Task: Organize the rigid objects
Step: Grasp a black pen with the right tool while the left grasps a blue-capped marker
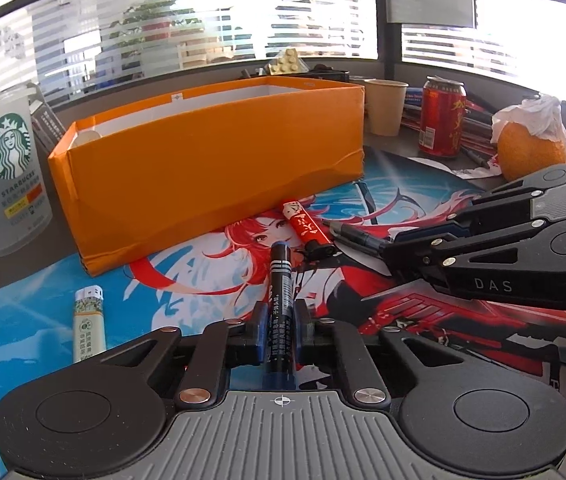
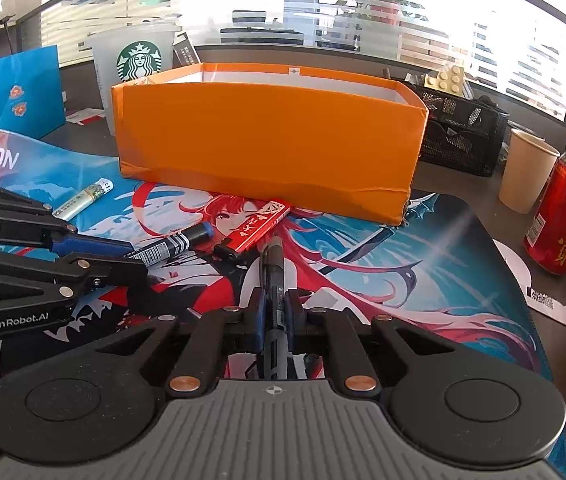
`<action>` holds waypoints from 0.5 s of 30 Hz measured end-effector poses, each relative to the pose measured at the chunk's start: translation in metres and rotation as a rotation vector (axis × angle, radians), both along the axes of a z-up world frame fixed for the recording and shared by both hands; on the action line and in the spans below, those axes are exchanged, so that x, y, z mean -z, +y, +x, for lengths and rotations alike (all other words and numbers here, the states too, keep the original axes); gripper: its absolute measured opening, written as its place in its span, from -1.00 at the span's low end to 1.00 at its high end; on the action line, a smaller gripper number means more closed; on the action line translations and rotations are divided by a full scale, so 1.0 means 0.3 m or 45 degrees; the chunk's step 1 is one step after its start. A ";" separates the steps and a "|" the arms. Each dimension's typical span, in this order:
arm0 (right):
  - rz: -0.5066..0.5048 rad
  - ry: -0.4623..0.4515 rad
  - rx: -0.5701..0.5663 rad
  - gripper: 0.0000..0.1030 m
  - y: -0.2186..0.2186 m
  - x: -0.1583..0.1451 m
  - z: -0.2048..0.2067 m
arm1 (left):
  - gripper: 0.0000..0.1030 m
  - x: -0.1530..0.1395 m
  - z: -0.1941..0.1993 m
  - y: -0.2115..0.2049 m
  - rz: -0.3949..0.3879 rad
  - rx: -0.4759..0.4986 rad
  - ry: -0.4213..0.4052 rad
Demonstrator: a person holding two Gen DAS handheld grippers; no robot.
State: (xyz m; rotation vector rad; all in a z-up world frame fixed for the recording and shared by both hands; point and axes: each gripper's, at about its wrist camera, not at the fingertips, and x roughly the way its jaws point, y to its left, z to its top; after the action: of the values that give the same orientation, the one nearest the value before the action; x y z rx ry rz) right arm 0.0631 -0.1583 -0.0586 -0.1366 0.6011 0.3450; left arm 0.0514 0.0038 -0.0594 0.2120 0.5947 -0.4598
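Landmark: the orange box [image 1: 211, 156], open at the top, standing at the far edge of the printed mat [image 1: 23, 320].
White lighter [image 1: 89, 324]: lies flat on the mat, in front of the box's left corner, apart from everything else.
Left gripper [image 1: 281, 320]: clenched on a black marker [image 1: 281, 280], which runs lengthwise between the pads with its tip pointing toward the box.
Red lighter [image 1: 309, 230]: lies on the mat just in front of the box's front wall, between the two held pens and close to both tips.
Right gripper [image 2: 275, 312]: clamped on a slim dark pen [image 2: 274, 276], tip aimed at the box.
Step in hand: both pens look freshly grasped and sit low over the mat; nothing is lifted clear yet.
Next move: probably raise each pen above the box rim and carry it over the front wall before letting go, keeping clear of the red lighter.
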 end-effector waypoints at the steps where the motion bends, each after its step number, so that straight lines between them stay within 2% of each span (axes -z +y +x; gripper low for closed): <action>1: 0.009 0.005 -0.001 -0.81 -0.002 -0.001 0.000 | -0.79 -0.002 -0.002 0.002 -0.006 -0.003 0.007; 7: 0.064 0.032 -0.003 -0.82 -0.011 -0.006 -0.011 | -0.80 -0.018 -0.012 0.045 -0.096 -0.040 0.081; 15: 0.082 0.013 -0.006 -0.82 -0.011 -0.027 -0.025 | -0.80 -0.077 -0.035 0.092 -0.159 -0.085 0.050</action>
State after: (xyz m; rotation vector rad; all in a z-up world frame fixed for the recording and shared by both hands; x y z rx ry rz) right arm 0.0557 -0.1617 -0.0504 -0.0746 0.5996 0.3691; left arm 0.0409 0.0313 -0.0365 0.0644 0.6074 -0.4352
